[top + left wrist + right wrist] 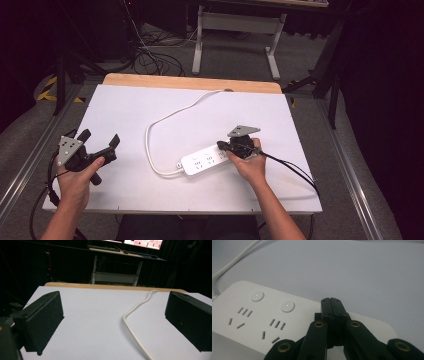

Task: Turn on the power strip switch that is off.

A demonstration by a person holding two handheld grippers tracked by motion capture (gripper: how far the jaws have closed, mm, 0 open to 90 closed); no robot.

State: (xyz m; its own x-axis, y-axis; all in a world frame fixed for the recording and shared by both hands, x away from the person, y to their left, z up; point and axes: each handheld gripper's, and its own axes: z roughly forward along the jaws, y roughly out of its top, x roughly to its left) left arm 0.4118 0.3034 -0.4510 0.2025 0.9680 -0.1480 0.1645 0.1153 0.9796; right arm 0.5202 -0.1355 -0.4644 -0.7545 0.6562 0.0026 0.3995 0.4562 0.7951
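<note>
Lit evenly from above, with the white table [125, 110] bright against a dark room. Soft, short shadows under the jaws in the left gripper view. Slightly soft and grainy throughout; near linkage blurred in the right gripper view.

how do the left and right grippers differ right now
The left gripper has its jaws spread wide apart with nothing between them; the right gripper has its jaws pressed together. The left gripper is held at the left part of the white table, away from the power strip; the right gripper's closed tips sit over the strip's right end, above the third button spot. Both are black, hand-held and carry a grey three-cornered plate.
</note>
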